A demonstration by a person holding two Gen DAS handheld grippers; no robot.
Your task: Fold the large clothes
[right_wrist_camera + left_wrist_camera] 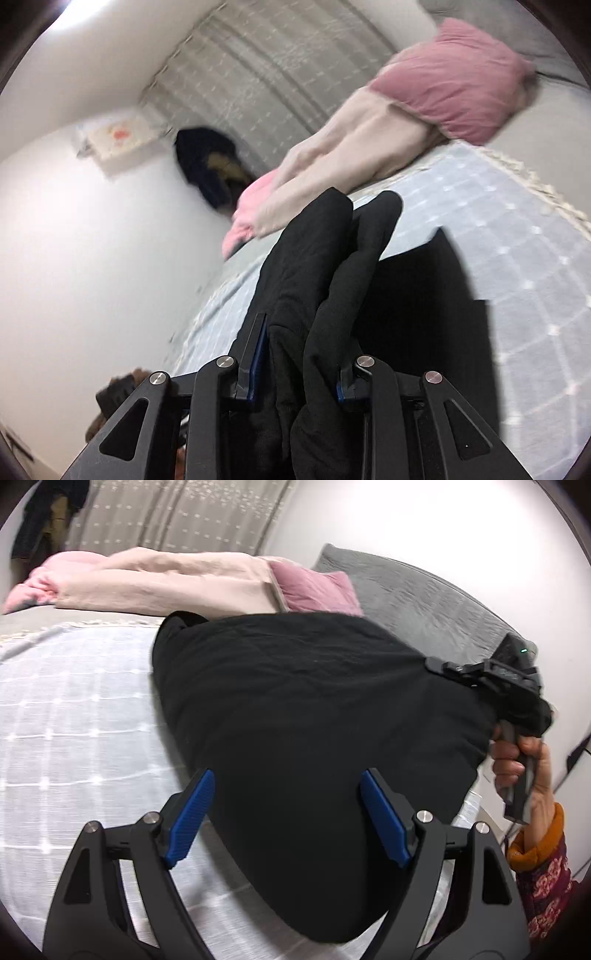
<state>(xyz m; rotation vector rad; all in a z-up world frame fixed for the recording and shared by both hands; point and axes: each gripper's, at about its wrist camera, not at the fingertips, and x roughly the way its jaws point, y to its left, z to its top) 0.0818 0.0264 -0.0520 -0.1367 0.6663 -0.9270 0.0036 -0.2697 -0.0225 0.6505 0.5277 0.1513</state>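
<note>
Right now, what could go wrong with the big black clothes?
The right gripper pinches only a bunched bit of the black garment, so it may slip out. The left gripper is open and holds nothing, so the loose side could sag unevenly onto the checked bedspread. The right wrist view is blurred, suggesting fast movement that could wrinkle the fold.

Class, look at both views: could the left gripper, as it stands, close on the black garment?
Probably yes. The left gripper has its jaws open with the black garment directly between and beyond them, nothing in front. The right gripper already holds another part.
</note>
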